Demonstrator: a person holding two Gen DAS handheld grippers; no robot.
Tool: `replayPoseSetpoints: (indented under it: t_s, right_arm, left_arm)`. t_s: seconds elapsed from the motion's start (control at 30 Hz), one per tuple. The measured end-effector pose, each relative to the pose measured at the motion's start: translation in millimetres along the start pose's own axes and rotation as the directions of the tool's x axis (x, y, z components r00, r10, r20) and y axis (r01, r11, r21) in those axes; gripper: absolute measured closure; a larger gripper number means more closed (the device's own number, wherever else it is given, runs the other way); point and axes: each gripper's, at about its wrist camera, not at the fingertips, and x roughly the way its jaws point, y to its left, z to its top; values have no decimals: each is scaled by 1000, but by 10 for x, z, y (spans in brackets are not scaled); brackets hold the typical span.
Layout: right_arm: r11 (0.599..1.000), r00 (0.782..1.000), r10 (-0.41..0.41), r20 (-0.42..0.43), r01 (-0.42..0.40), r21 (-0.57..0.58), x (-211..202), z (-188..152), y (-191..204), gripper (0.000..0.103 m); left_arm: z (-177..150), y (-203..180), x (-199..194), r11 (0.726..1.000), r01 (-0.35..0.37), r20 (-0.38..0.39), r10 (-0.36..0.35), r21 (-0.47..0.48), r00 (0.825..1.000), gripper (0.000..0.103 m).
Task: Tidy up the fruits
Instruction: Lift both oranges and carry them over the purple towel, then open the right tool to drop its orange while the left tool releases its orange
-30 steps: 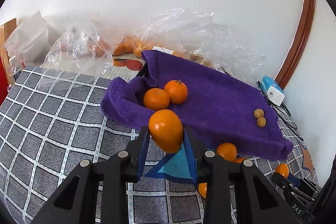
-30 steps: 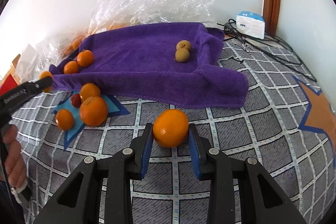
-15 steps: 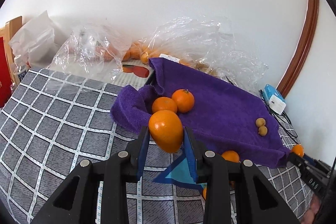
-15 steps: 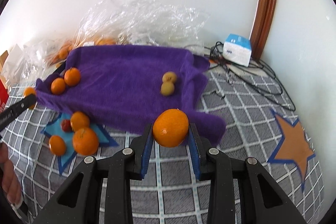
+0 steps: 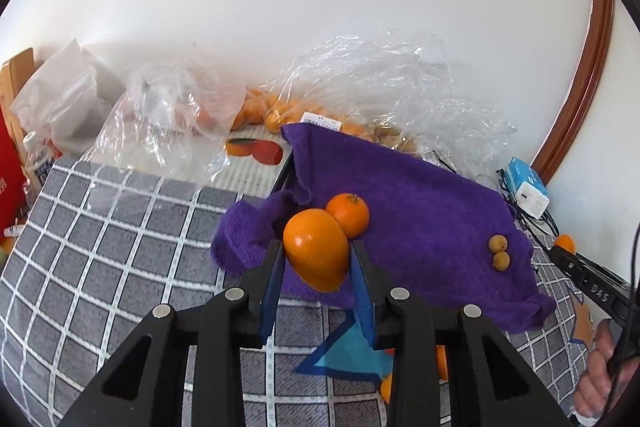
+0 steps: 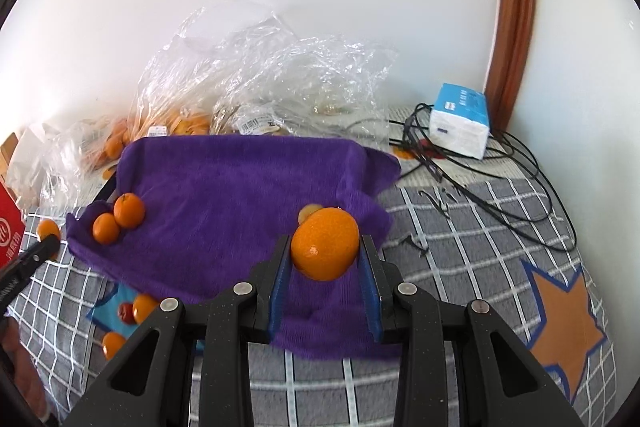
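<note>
Holding one orange [image 5: 316,249] apiece, both grippers hung over the purple towel [image 5: 420,211]. The left gripper [image 5: 316,267] was closed on its oblong fruit, long axis tilted, with the towel's left end straight ahead; two oranges [image 6: 119,219] lay there touching, one hidden in the left view. The right gripper [image 6: 325,259] clamped a rounder orange [image 6: 325,243] over the towel's right part, just in front of the small brown fruits [image 5: 499,251]. Each arm seemed nearest its own end, so the left fruit likely belonged beside the pair. Loose oranges [image 6: 128,319] and something small and red waited on the blue star. Clear bags [image 6: 256,87] behind the towel held more oranges.
</note>
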Motion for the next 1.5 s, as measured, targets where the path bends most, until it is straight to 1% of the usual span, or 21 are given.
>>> replayPoseSetpoints:
  t_s: [0.07, 0.23, 0.33, 0.4, 0.47, 0.57, 0.63, 0.7, 0.83, 0.9, 0.93, 0.97, 1.03, 1.13, 1.2, 1.3, 1.43, 1.5]
  right_arm:
    - [1000, 1000, 8, -2, -8, -11, 76, 66, 13, 70]
    - [998, 999, 31, -13, -31, -57, 339, 256, 61, 70]
    - [995, 998, 50, -36, -52, -82, 557, 340, 83, 70]
    - [993, 995, 76, -71, -82, -82, 731, 366, 85, 70]
    - [992, 992, 85, -95, -93, -81, 875, 375, 82, 70]
    - [989, 983, 117, -143, -128, -68, 1071, 383, 90, 70]
    - [986, 977, 141, -157, -154, -71, 1130, 364, 117, 70]
    - [983, 977, 142, -159, -158, -96, 1161, 339, 174, 70]
    - [977, 979, 133, -153, -156, -147, 1167, 318, 258, 70]
    - [975, 977, 140, -160, -164, -148, 1153, 323, 254, 70]
    - [975, 976, 145, -162, -168, -143, 1134, 326, 239, 68]
    - [974, 974, 157, -164, -180, -137, 1100, 324, 217, 63]
    - [973, 974, 164, -157, -185, -135, 1010, 315, 188, 59]
    - [978, 980, 148, -130, -164, -126, 829, 260, 118, 58]
    - [980, 982, 148, -117, -162, -117, 726, 218, 64, 58]
    - [984, 987, 126, -104, -137, -113, 593, 157, 7, 58]
    - [987, 987, 122, -103, -131, -89, 474, 104, -22, 58]
    - [989, 989, 111, -101, -120, -85, 412, 72, -2, 58]
  left_arm:
    - [84, -25, 27, 1000, 1, -10, -1, 2, 1000, 72]
    - [238, -57, 173, 999, 48, -60, -49, -22, 997, 72]
    - [270, -88, 301, 999, 46, -91, -48, -17, 995, 72]
    - [278, -104, 375, 999, 49, -106, -50, -13, 993, 72]
    - [286, -109, 447, 998, 57, -123, -58, -12, 991, 72]
    - [296, -121, 565, 996, 86, -157, -88, -22, 984, 72]
    - [288, -130, 628, 994, 106, -174, -109, -26, 979, 72]
    - [279, -142, 676, 992, 120, -189, -123, -28, 974, 72]
    - [249, -226, 753, 990, 144, -216, -143, -11, 966, 72]
    - [242, -271, 778, 988, 151, -226, -147, 1, 963, 72]
    - [230, -294, 795, 988, 155, -233, -150, 5, 961, 72]
    - [215, -316, 820, 988, 155, -243, -148, 7, 959, 72]
    - [186, -351, 867, 990, 144, -263, -136, 12, 955, 72]
    - [122, -400, 952, 992, 121, -297, -107, 30, 949, 72]
    - [98, -436, 966, 994, 98, -293, -77, 58, 953, 72]
    - [87, -482, 993, 994, 74, -302, -48, 78, 952, 72]
    - [101, -450, 958, 996, 72, -299, -53, 52, 953, 71]
    - [111, -414, 861, 997, 70, -286, -54, 45, 957, 68]
